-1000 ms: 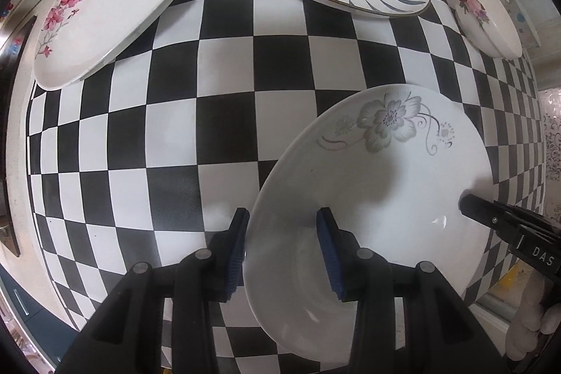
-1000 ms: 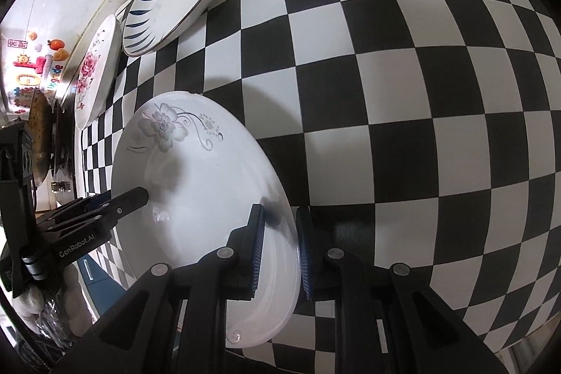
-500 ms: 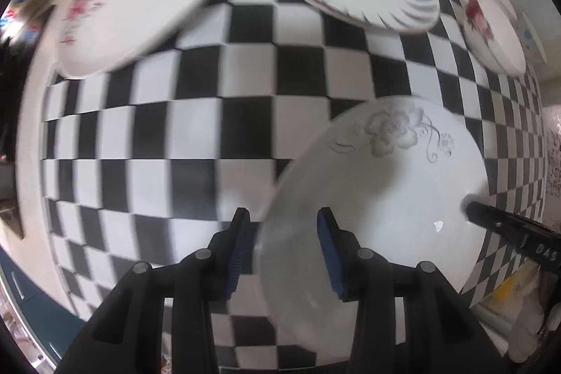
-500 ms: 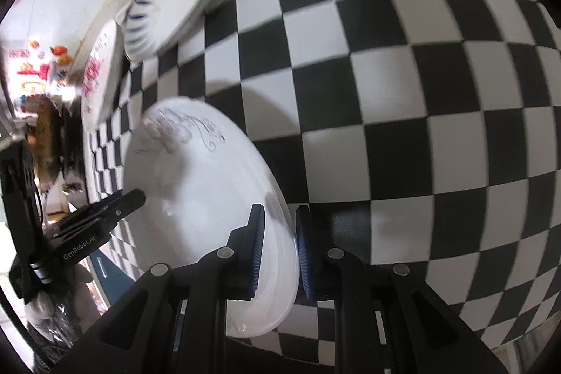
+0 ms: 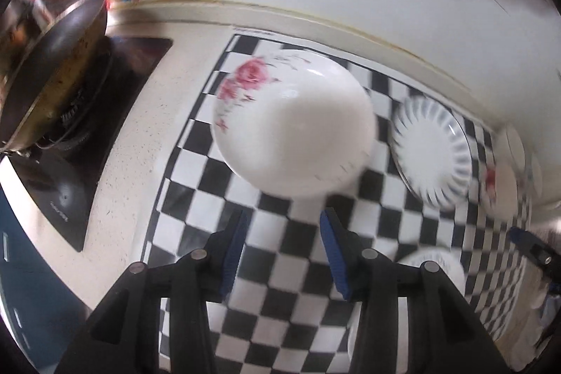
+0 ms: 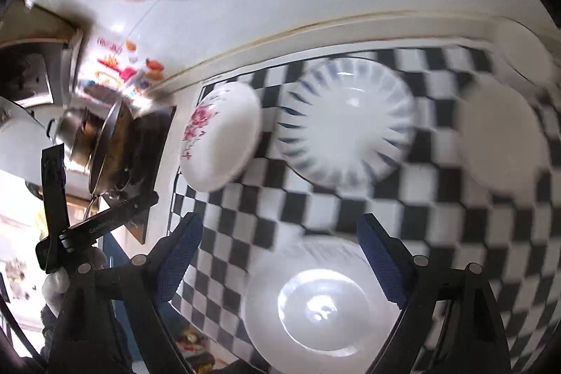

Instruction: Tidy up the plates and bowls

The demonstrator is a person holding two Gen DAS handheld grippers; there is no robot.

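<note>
**While both tools hang empty, the plates wait on the mat**

Though motion blur smears both views, the main facts are readable. The right gripper [image 6: 280,226] has just been opening its jaws and they now stand spread wide. The white plate [image 6: 322,304] lies flat on the checkered mat [image 6: 438,233] below and between them, touched by neither pad. The left gripper [image 5: 282,219] holds its jaws partly apart with nothing pinched, only mat squares showing in the gap.

Beyond its tips sits the rose plate [image 5: 291,128], with the blue-striped plate [image 5: 431,149] just beside it. A stack of pale bowls [image 6: 501,135] stands further right, too blurred to count. A dark wok [image 5: 52,76] rests on the stove off the mat's left edge.

These are probably glazed ceramic, so stiff, fairly heavy for their thinness, slick under rubber pads, and quick to chip if knocked together. The sensible hold is on the rim, one pad above and one below (the sloped lip leaves a little room underneath). Opposite rims shared between both tools would keep a plate level. Any stacking onto another plate wants a slow, flat descent.
</note>
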